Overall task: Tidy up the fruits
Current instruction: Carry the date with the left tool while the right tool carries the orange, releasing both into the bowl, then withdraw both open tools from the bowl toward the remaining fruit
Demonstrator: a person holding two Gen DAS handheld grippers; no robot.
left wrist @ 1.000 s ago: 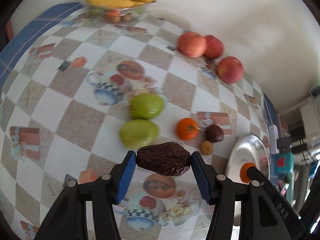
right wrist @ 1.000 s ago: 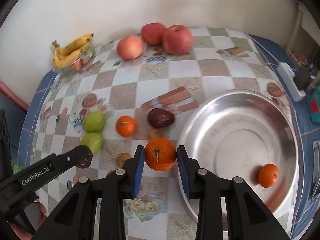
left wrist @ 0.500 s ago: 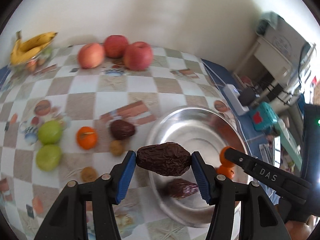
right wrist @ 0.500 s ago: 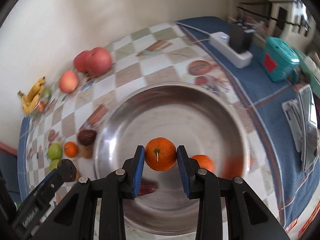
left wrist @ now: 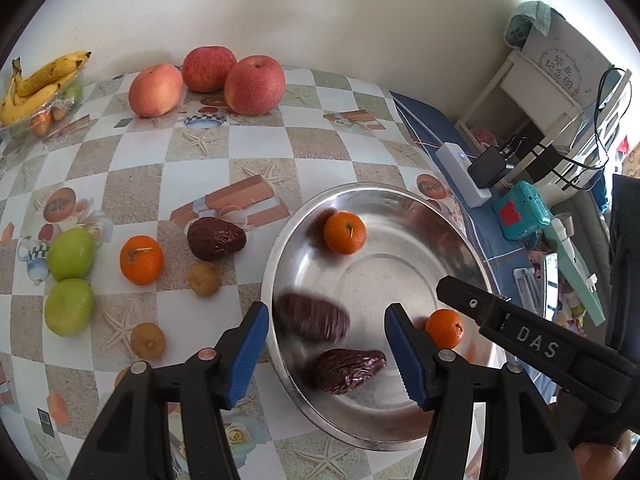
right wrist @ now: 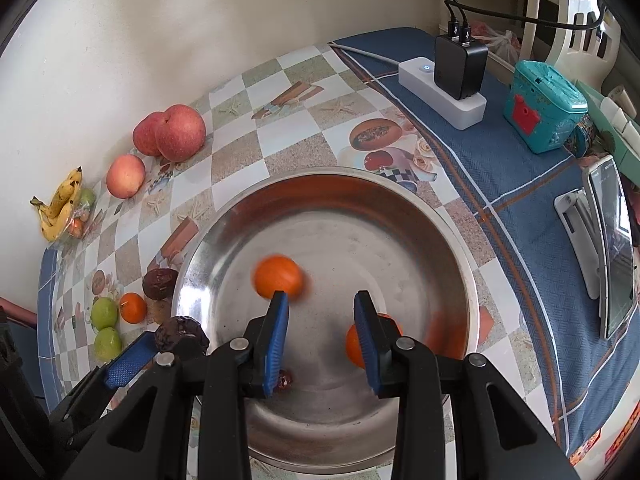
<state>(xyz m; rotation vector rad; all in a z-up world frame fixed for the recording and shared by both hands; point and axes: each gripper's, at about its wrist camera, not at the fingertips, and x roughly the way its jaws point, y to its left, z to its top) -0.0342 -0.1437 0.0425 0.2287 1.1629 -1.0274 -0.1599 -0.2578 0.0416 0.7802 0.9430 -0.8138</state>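
Both grippers hover over the steel bowl point(left wrist: 460, 236). My left gripper point(left wrist: 326, 308) is opening, and the wrinkled dark date point(left wrist: 312, 316) shows blurred below its parted blue pads, free of them. A second date point(left wrist: 348, 364) lies in the bowl, with one orange point(left wrist: 345, 232) near the far rim and another orange point(left wrist: 445, 328) by the right gripper's finger point(left wrist: 520, 336). My right gripper point(right wrist: 320, 296) holds nothing between its pads. A blurred orange point(right wrist: 278, 280) lies just past its left finger on the bowl point(right wrist: 400, 216) floor.
On the checked tablecloth left of the bowl lie an orange point(left wrist: 141, 259), a date point(left wrist: 216, 238), two green fruits point(left wrist: 70, 280), small brown fruits point(left wrist: 204, 278), three apples point(left wrist: 208, 80) and bananas point(left wrist: 36, 84). A power strip point(right wrist: 442, 92), teal box point(right wrist: 544, 108) and phone point(right wrist: 612, 244) sit right.
Both grippers swung from the table to above the bowl. The left jaws have widened and let the date drop. The right gripper's orange has left its pads and moves in the bowl.
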